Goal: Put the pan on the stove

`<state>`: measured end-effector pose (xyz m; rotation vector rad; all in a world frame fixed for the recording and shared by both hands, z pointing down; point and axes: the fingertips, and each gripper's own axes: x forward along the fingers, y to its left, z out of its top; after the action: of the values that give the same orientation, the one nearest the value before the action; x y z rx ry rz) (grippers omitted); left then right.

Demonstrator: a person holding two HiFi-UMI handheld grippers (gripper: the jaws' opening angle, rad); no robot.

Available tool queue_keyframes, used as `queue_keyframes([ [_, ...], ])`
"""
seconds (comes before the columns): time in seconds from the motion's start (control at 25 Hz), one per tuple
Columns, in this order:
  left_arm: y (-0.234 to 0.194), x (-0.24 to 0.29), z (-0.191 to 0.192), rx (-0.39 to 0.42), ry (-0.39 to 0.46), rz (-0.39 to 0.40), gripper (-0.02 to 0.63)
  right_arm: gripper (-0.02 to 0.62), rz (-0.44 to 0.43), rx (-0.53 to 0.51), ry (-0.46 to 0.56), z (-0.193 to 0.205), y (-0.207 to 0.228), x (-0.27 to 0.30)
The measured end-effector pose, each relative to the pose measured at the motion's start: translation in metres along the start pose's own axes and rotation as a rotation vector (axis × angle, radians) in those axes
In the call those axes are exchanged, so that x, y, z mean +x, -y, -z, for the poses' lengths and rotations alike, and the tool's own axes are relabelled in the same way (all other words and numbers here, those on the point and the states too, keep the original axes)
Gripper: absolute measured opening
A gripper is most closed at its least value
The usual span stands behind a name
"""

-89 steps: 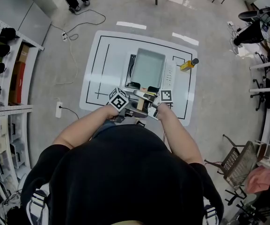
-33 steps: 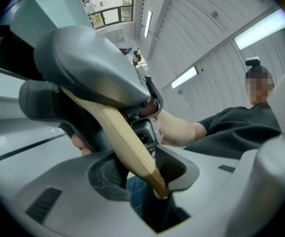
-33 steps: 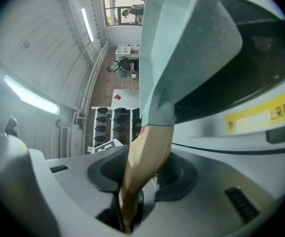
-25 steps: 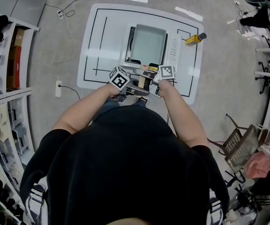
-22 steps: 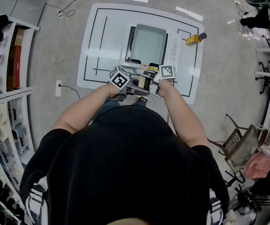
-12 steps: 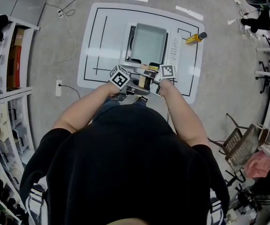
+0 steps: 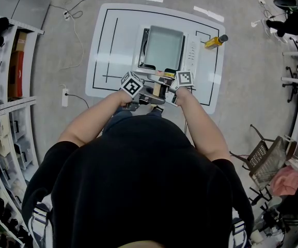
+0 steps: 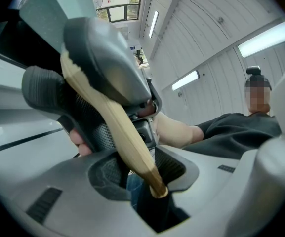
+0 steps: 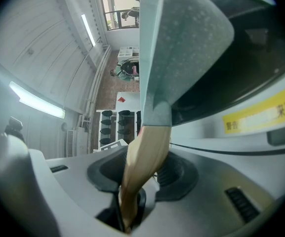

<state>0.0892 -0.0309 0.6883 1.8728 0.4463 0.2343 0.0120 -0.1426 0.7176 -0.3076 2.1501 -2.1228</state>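
A grey rectangular pan [image 7: 162,48] sits on the white single-burner stove [image 7: 191,56] on the white table. Its pale wooden handle [image 7: 157,89] points toward me. My left gripper [image 7: 146,94] and right gripper [image 7: 166,93] meet at that handle from either side, both level. In the left gripper view the wooden handle [image 8: 117,127] runs down into my left gripper [image 8: 154,191], whose jaws press on it. The right gripper view shows the handle [image 9: 144,152] clamped in my right gripper [image 9: 127,206], with the pan's grey body [image 9: 182,38] above and the stove's side [image 9: 261,127] beside it.
A yellow bottle [image 7: 215,42] lies on the table [image 7: 107,45] to the right of the stove. Shelves with dark items [image 7: 4,61] line the left wall. A power strip [image 7: 64,97] and cable lie on the floor. A chair [image 7: 265,161] stands at the right.
Since the oldest frame the head view has shifted, so the table sits higher in the picture. Over the last second the pan and both grippers have kept still.
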Motion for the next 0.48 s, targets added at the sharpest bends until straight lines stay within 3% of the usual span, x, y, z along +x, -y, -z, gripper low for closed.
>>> queue_keyframes([
  [0.48, -0.0062, -0.0093, -0.0040, -0.074, 0.039, -0.006, 0.177, 0.161, 0.030, -0.021, 0.017, -0.0040, 0.0022, -0.0034],
])
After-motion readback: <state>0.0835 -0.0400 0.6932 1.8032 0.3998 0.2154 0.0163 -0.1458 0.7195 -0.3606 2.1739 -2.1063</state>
